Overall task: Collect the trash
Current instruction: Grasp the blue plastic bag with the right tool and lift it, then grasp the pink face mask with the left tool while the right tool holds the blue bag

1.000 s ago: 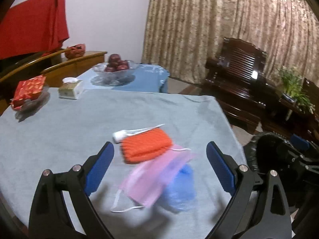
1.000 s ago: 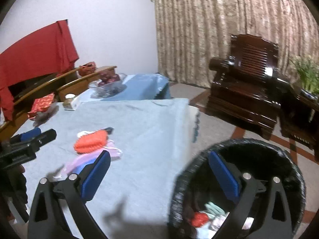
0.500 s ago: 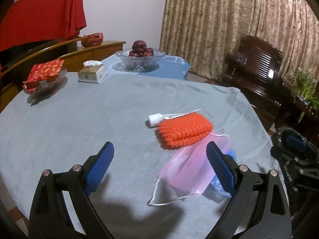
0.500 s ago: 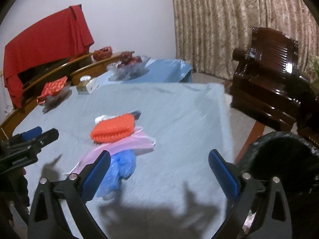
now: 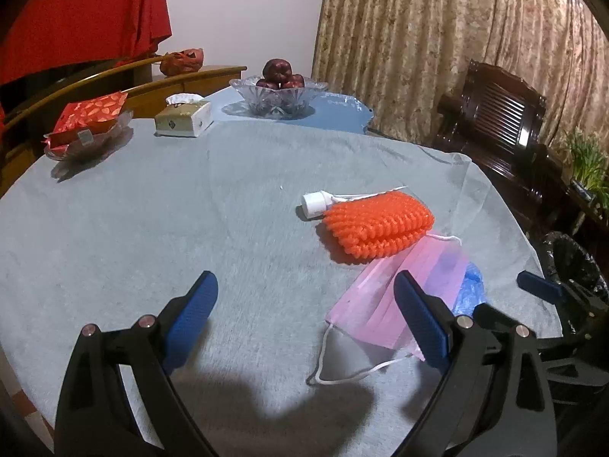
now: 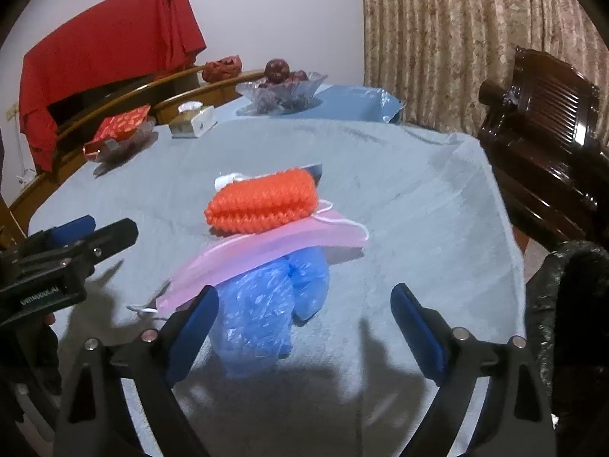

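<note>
Right claw [image 6: 304, 312] moved from bin to table, blue bag [image 6: 266, 304] between open jaws

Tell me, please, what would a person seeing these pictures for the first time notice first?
The eye goes first to the small pile of trash on the grey tablecloth: a bright orange foam net lying on a pink face mask, with a crumpled blue plastic bag partly under the mask. Next come the two open grippers, the right gripper facing the blue bag and the left gripper beside the mask.
</note>
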`<action>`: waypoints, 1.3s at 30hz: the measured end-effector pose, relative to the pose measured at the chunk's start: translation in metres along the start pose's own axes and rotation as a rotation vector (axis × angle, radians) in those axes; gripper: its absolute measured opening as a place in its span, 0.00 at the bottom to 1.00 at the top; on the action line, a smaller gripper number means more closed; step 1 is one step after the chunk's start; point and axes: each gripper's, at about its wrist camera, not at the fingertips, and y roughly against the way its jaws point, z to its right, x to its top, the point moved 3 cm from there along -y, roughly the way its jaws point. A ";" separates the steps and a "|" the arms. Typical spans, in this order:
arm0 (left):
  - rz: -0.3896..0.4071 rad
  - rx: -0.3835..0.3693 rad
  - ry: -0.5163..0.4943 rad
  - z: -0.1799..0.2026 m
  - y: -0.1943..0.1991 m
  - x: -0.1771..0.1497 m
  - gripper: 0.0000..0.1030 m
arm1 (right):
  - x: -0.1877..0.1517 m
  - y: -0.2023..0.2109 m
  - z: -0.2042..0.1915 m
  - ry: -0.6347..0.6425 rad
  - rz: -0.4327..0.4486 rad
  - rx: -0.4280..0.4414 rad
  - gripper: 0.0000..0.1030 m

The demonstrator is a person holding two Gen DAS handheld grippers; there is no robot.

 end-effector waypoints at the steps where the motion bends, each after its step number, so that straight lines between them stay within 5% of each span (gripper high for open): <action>1: -0.001 -0.002 -0.001 0.000 0.000 0.000 0.88 | -0.001 -0.003 -0.001 0.001 -0.008 0.004 0.86; 4: -0.001 -0.009 -0.004 0.000 -0.001 0.000 0.88 | -0.005 -0.013 -0.005 0.004 -0.041 0.025 0.78; 9: -0.005 -0.017 -0.005 0.001 -0.002 0.001 0.88 | -0.012 -0.025 -0.010 0.008 -0.094 0.092 0.42; 14: -0.008 -0.032 -0.020 0.009 -0.001 0.001 0.88 | -0.012 -0.024 -0.004 -0.007 -0.104 0.113 0.18; 27: -0.061 -0.112 -0.058 0.052 -0.015 -0.007 0.88 | -0.007 0.010 0.058 -0.079 -0.080 -0.091 0.14; 39: -0.134 -0.091 -0.090 0.071 -0.049 -0.019 0.88 | -0.002 0.002 0.074 -0.135 -0.034 -0.080 0.14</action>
